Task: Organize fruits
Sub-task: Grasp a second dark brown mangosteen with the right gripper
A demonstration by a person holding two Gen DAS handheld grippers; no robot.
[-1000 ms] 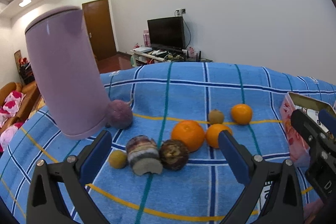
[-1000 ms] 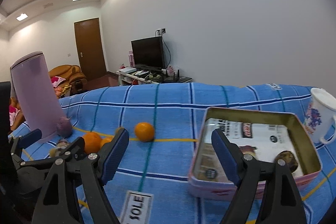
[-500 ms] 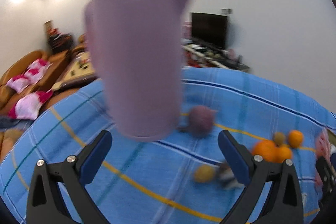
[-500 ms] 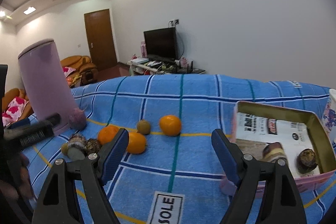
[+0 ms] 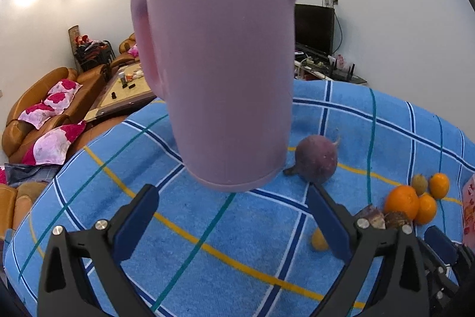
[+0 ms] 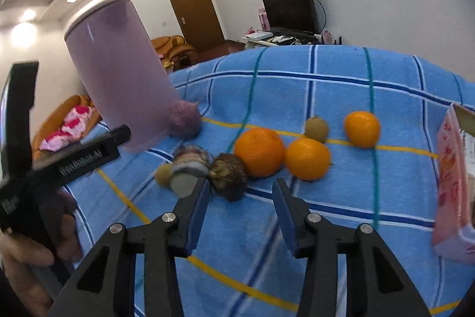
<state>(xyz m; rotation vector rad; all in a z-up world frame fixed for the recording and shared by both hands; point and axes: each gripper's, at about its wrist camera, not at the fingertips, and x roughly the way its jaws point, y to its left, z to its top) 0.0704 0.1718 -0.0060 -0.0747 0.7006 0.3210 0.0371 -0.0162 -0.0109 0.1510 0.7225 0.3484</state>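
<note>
Fruit lies on a blue checked cloth (image 6: pixel 341 85): three oranges (image 6: pixel 259 152), a kiwi (image 6: pixel 317 127), a dark brown fruit (image 6: pixel 228 174), a striped cut piece (image 6: pixel 190 165), a small yellow fruit (image 6: pixel 163 174) and a purple fruit (image 5: pixel 316 159). My right gripper (image 6: pixel 242 198) hovers just in front of the brown fruit. Its jaws are closing and the pads touch nothing; the fruit's near edge sits at the fingertips. My left gripper (image 5: pixel 234 216) is open and empty, facing a tall mauve jug (image 5: pixel 225 64) with the purple fruit at its right.
A pink tin (image 6: pixel 451 177) stands at the right edge of the right wrist view. A person's hand (image 6: pixel 26 257) holds the left gripper tool at the left. Beyond the table's left edge are sofas (image 5: pixel 44 109) and a coffee table; a TV (image 6: pixel 289 8) stands at the back.
My right gripper swung left and down towards the fruit cluster, its jaws narrowed, and the tin slid to the frame's right edge. My left gripper turned from the fruit to face the jug.
</note>
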